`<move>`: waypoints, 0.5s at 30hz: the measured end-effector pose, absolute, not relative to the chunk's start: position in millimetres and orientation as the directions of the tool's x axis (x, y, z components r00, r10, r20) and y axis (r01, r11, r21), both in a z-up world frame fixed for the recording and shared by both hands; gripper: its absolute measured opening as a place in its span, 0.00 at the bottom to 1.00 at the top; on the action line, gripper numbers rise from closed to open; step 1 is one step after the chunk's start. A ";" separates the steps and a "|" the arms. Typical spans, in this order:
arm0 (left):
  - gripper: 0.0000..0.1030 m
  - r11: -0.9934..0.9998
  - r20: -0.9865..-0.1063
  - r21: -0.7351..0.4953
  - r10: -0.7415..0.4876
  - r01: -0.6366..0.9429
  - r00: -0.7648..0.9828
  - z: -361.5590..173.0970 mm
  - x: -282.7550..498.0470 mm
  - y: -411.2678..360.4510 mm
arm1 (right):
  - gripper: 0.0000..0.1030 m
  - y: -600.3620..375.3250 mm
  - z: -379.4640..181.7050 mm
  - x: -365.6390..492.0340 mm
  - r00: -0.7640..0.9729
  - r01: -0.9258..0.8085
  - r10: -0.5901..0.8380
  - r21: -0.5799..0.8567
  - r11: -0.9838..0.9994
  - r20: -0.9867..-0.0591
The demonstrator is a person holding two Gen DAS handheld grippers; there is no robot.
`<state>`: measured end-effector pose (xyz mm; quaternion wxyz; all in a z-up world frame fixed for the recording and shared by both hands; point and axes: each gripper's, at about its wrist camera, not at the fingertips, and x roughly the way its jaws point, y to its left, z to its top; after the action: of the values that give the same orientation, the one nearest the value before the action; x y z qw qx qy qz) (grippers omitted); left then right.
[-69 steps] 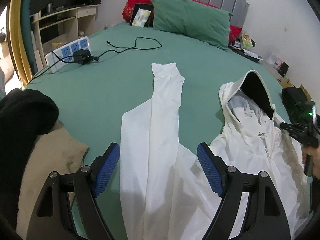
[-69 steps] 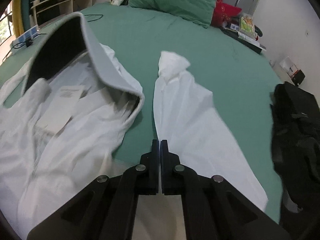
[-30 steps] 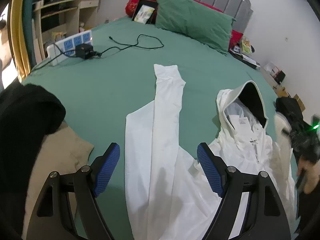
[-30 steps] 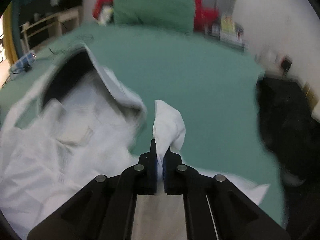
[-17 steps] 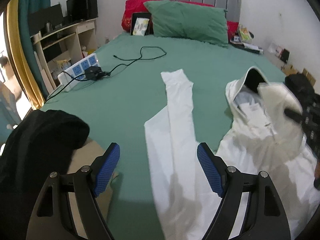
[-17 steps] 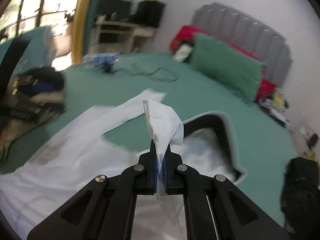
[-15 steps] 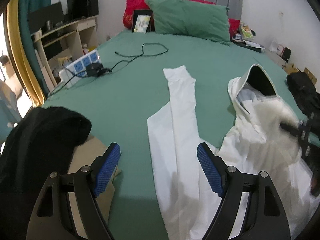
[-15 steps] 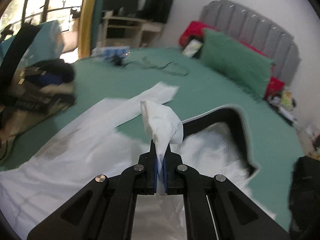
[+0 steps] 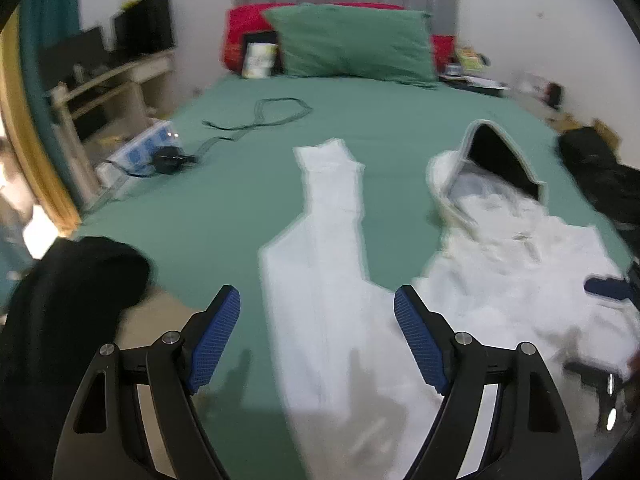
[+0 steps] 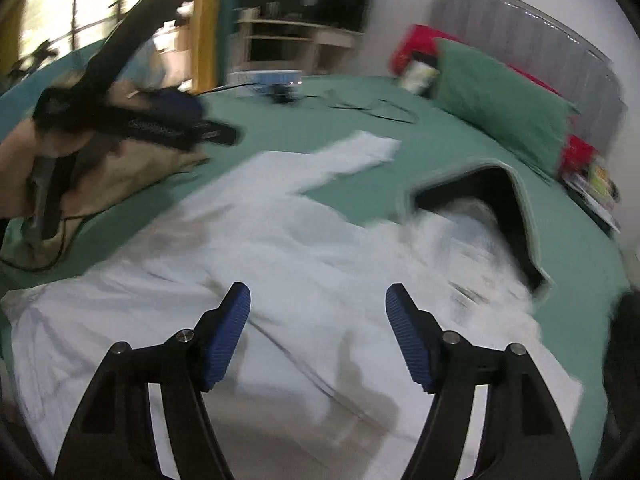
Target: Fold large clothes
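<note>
**White jacket spread on the bed, both grippers released above it**

The white jacket point(image 9: 500, 280) lies across the green bed point(image 9: 240, 208), its body crumpled toward the near edge. One sleeve point(image 9: 332, 200) stretches flat and straight toward the headboard; the hood point(image 9: 492, 160) stands open beside it, dark inside, with a strip of bare sheet between the two.

The left gripper point(image 9: 316, 332) hovers over the base of that sleeve, jaws wide apart with nothing between the blue pads. The right gripper point(image 10: 318, 332) hangs over the jacket's body; its jaws have just been opening and now stand wide, the cloth lying below them and not pinched.

Around the jacket:
- A black garment point(image 9: 68, 280) on a tan one point(image 10: 120, 160) sits at the near left corner of the bed, just beside the jacket's edge.
- A power strip point(image 9: 140, 152) with a black plug and a looping cable point(image 9: 276, 112) lies on the sheet, well apart from the sleeve.
- A green pillow point(image 9: 352, 40) leans against a red one point(image 9: 244, 24) at the headboard.
- A black bag point(image 9: 596, 168) sits off the bed's right side, near the hood.

Both views are blurred.
</note>
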<state>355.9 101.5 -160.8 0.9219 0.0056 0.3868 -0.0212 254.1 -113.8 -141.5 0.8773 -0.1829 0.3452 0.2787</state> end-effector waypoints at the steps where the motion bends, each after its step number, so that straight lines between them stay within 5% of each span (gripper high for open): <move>1: 0.80 0.997 -0.720 -0.043 -0.076 0.065 0.689 -162.8 355.9 97.4 | 0.68 -125.2 -141.6 253.7 0.616 -0.589 0.339 -0.129 0.798 -0.711; 5: 0.80 0.966 -0.764 -0.214 -0.258 0.146 0.591 -184.4 358.6 76.3 | 0.68 -200.2 -145.8 265.0 0.643 -0.416 0.175 -0.149 0.897 -0.746; 9: 0.77 0.965 -0.826 -0.209 -0.262 0.159 0.499 -213.3 366.3 53.4 | 0.68 -286.7 -149.9 282.4 0.620 -0.183 0.038 -0.097 0.978 -0.784; 15: 0.35 0.968 -0.867 -0.200 -0.248 0.153 0.433 -237.6 370.8 41.8 | 0.68 -359.1 -157.2 299.4 0.615 -0.035 0.068 0.059 0.998 -0.786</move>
<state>370.8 41.8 -237.6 0.8452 -0.0455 0.5192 -0.1185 299.4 -359.1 -157.2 0.8983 0.0190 0.4380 0.0286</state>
